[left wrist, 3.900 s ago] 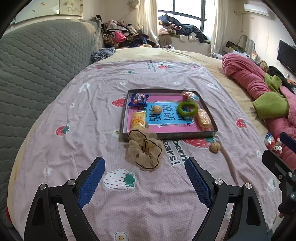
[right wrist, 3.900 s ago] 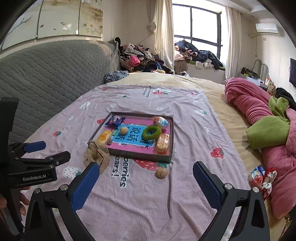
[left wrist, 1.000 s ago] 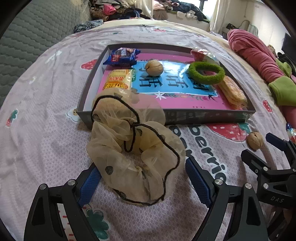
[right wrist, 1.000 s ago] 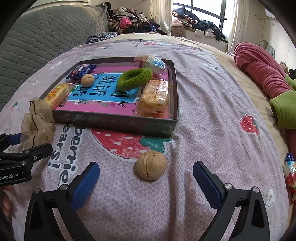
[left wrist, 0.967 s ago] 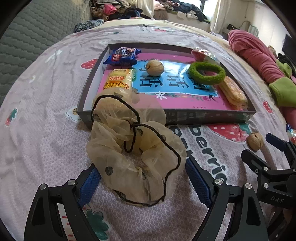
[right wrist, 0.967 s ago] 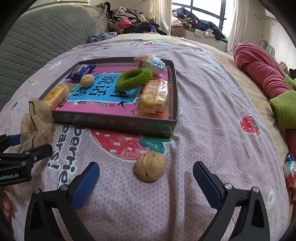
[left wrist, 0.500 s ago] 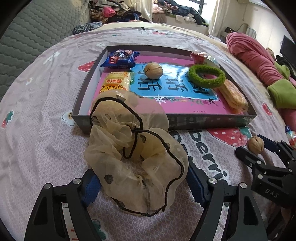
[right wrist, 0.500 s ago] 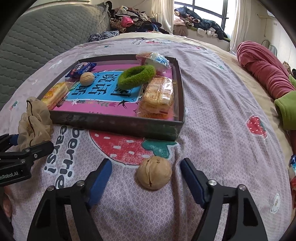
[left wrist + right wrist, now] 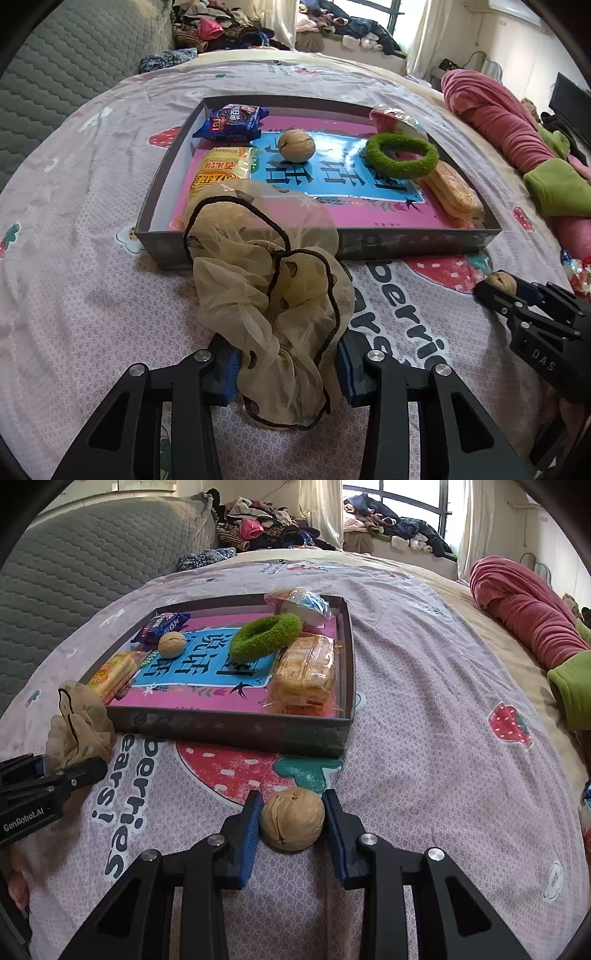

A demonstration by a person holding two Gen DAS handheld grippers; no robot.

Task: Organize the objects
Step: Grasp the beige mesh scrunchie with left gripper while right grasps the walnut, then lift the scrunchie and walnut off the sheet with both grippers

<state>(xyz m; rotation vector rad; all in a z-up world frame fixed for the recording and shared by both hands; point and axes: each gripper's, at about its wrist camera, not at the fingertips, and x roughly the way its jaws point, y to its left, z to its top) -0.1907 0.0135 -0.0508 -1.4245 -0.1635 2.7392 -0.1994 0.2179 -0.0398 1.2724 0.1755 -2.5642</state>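
A beige sheer scrunchie (image 9: 266, 288) with black trim lies on the bedsheet, leaning on the near left corner of the grey tray (image 9: 406, 242). My left gripper (image 9: 288, 365) is closing, and its blue pads squeeze the scrunchie's near end. A loose walnut (image 9: 291, 823) sits on the sheet in front of the tray (image 9: 229, 727). My right gripper (image 9: 291, 819) is closing too, with both pads against the walnut's sides. In the tray lie a second walnut (image 9: 295, 146), a green hair ring (image 9: 400, 155), and several snack packets.
The tray rests mid-bed on a pink strawberry-print sheet (image 9: 424, 686). A rolled pink blanket (image 9: 524, 627) and green cloth (image 9: 557, 192) lie along the right. A grey quilted headboard (image 9: 74, 572) rises at left. Clothes are piled at the back (image 9: 258, 528).
Both grippers' jaws have come in from wide open: the left onto the scrunchie, the right onto the walnut. Neither hand has shifted.
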